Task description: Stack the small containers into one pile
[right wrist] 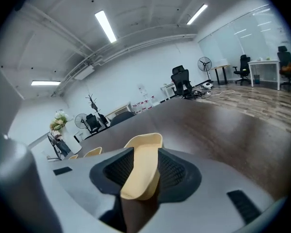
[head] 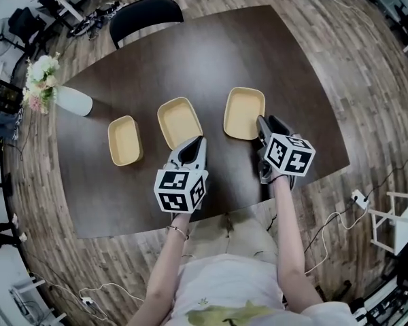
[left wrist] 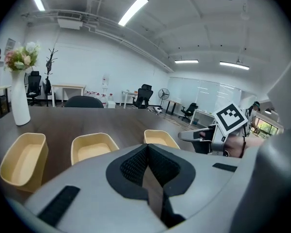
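Three pale yellow containers stand in a row on the dark table [head: 211, 53]: the left one [head: 124, 140], the middle one [head: 179, 121] and the right one [head: 244, 112]. My left gripper [head: 192, 148] is shut and empty, its tip just short of the middle container's near edge. In the left gripper view the same containers show as left [left wrist: 22, 159], middle [left wrist: 92, 147] and right [left wrist: 159, 138] beyond the closed jaws [left wrist: 148, 152]. My right gripper [head: 264, 124] stands open, with the right container's near rim [right wrist: 148, 144] between its jaws [right wrist: 143, 178].
A white vase [head: 73, 101] with flowers [head: 41, 80] stands at the table's far left. A black chair [head: 144, 12] is tucked in at the far side. The table's near edge runs just under both grippers. Cables lie on the wooden floor at the right.
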Demonstrator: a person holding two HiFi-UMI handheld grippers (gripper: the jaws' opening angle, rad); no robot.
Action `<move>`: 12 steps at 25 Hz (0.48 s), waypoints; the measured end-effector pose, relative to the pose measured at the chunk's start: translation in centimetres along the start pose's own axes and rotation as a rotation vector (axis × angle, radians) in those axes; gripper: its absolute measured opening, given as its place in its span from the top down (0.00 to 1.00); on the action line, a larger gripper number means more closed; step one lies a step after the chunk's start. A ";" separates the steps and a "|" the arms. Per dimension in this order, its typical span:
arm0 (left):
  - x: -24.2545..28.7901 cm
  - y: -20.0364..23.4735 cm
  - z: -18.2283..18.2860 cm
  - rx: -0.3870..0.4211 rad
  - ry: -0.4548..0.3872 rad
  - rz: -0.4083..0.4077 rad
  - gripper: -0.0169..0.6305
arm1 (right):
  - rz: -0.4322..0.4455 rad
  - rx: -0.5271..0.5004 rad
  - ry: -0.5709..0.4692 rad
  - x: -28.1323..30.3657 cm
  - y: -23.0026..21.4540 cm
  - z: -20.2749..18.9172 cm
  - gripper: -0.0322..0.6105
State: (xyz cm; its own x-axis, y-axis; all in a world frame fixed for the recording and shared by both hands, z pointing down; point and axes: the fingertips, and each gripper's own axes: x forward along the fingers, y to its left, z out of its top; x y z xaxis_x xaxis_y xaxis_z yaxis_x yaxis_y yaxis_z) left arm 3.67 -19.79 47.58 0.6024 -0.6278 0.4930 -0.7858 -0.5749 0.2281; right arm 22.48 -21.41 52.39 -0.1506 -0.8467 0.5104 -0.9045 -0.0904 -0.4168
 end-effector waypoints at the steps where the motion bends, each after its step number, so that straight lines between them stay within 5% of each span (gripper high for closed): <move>1: 0.5 -0.1 -0.1 0.003 0.007 -0.008 0.94 | -0.010 0.009 0.006 0.5 -0.3 -0.2 0.73; 12: 3.7 -2.1 -1.6 0.067 0.058 -0.069 0.94 | -0.099 0.072 0.074 3.8 -3.1 -1.9 0.70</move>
State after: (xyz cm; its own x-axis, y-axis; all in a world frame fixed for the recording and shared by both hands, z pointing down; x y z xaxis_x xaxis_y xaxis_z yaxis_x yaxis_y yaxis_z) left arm 7.27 -20.06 50.27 0.6438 -0.5553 0.5264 -0.7307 -0.6503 0.2078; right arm 23.95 -23.40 57.03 -0.0930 -0.7911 0.6046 -0.8859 -0.2113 -0.4129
